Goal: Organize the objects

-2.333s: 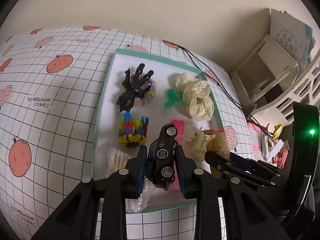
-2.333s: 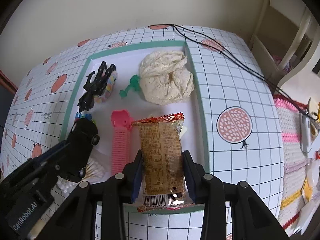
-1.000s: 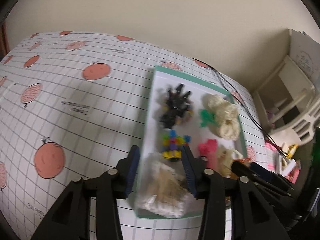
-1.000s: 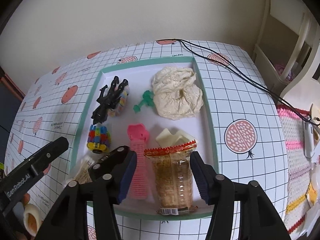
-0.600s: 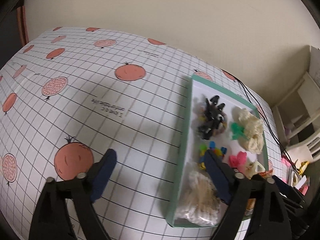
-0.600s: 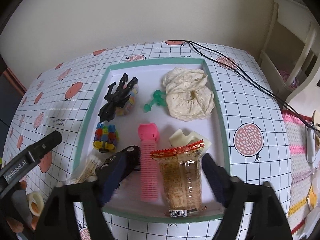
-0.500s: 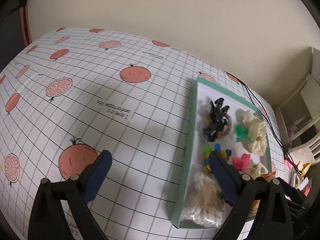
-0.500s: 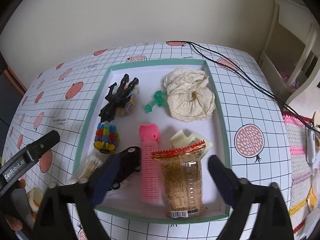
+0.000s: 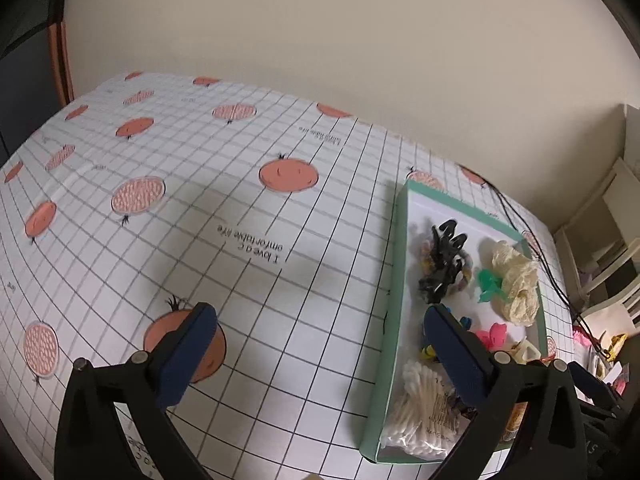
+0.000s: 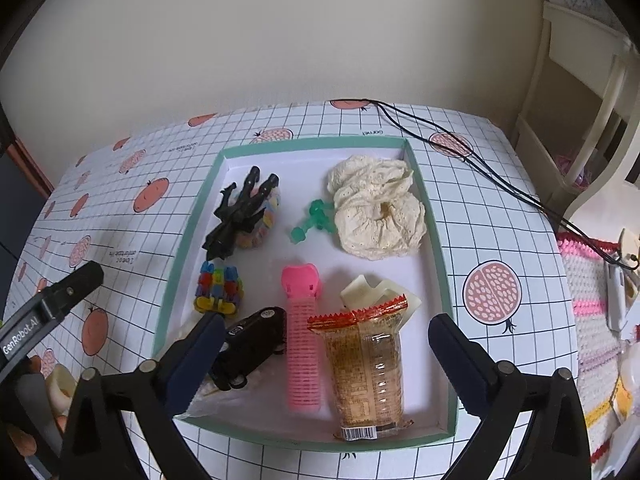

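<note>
Where the tablecloth [image 9: 248,240] meets a wall, tray [image 10: 436,248] rests.

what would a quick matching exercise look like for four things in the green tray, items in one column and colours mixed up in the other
Items:
1. toy car
2. hair roller
3. scrunchie
4. small clip

Colours:
A. cream
B. green
C. black
D. pink

Pairs: 1-C, 2-D, 3-A, 4-B

All four lie inside the tray.
</note>
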### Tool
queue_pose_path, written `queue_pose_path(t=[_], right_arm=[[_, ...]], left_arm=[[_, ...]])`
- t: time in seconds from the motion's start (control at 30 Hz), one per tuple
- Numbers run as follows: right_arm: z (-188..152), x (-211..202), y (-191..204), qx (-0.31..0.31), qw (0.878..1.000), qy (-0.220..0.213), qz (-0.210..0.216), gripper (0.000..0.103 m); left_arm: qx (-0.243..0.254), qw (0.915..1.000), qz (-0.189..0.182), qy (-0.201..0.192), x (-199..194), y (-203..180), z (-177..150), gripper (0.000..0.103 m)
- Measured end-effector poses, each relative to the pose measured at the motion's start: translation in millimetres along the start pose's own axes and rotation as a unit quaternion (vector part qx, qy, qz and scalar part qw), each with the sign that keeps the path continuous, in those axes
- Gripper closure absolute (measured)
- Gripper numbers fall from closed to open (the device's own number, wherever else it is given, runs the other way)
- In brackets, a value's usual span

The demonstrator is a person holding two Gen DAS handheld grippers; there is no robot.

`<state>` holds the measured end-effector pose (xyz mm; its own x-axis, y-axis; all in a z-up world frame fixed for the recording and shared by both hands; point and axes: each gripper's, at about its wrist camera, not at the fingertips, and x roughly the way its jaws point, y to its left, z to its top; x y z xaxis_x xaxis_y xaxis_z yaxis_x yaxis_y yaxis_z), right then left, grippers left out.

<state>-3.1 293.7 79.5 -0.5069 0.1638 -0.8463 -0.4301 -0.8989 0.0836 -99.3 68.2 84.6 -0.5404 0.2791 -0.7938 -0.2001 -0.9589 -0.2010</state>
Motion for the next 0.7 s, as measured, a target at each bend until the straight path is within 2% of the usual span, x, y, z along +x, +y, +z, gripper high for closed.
queue_pose_path(t=[0.2, 0.4, 0.7], right_arm=[[-2.4, -11.9, 3.4, 0.002, 1.0, -0.011, 0.002, 0.0], [-7.7, -27.4, 11.0, -0.001, 1.0, -0.023, 0.007, 0.0], [-22.5, -54.2, 26.2, -0.008, 0.999, -0.043, 0.015, 0.0]], left_arm=[[0.01, 0.9995, 0.007, -0.029, -18.8, 5.7, 5.0, 0.0], [0.014, 0.9989, 0.022, -0.04, -36.4, 11.1, 4.2, 0.0], [0.016, 0.9978, 0.002, -0.064, -68.0, 19.3, -3.1, 0.0]])
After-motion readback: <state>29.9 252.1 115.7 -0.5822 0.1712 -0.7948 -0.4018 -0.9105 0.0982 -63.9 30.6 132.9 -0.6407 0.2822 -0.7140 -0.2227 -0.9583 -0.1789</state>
